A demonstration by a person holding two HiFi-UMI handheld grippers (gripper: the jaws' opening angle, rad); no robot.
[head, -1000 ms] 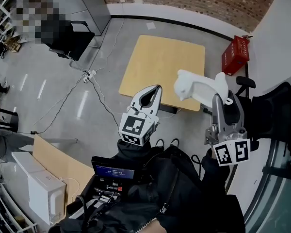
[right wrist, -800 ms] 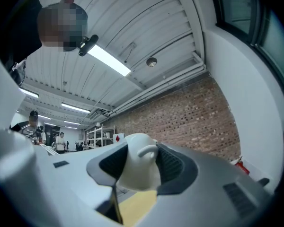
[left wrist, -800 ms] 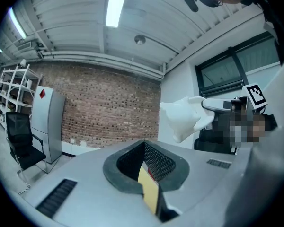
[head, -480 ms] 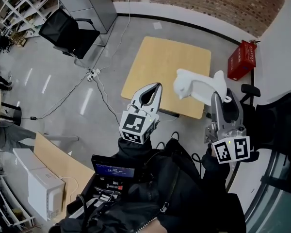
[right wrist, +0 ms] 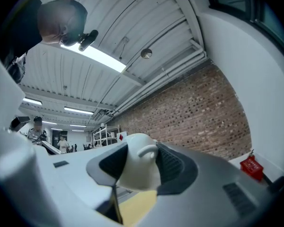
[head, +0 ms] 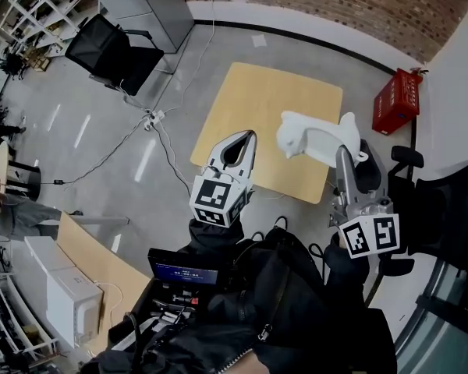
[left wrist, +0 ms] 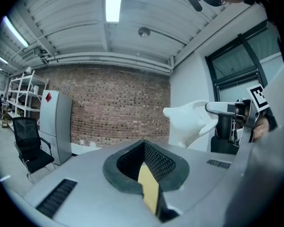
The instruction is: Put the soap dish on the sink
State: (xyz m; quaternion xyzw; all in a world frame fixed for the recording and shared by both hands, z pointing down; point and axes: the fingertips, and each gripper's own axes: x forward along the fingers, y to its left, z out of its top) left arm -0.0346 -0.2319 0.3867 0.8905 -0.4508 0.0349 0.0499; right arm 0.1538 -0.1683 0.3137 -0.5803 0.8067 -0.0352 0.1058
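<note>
The right gripper (head: 340,153) clamps the white soap dish (head: 312,140) in the air, with a wooden table (head: 249,107) below it. The left gripper (head: 247,136) is closed on nothing. The print on the red box (head: 396,101) is too small to read.

Left gripper (head: 251,135) is closed empty; right gripper (head: 342,153) clamps the soap dish (head: 316,140).
</note>
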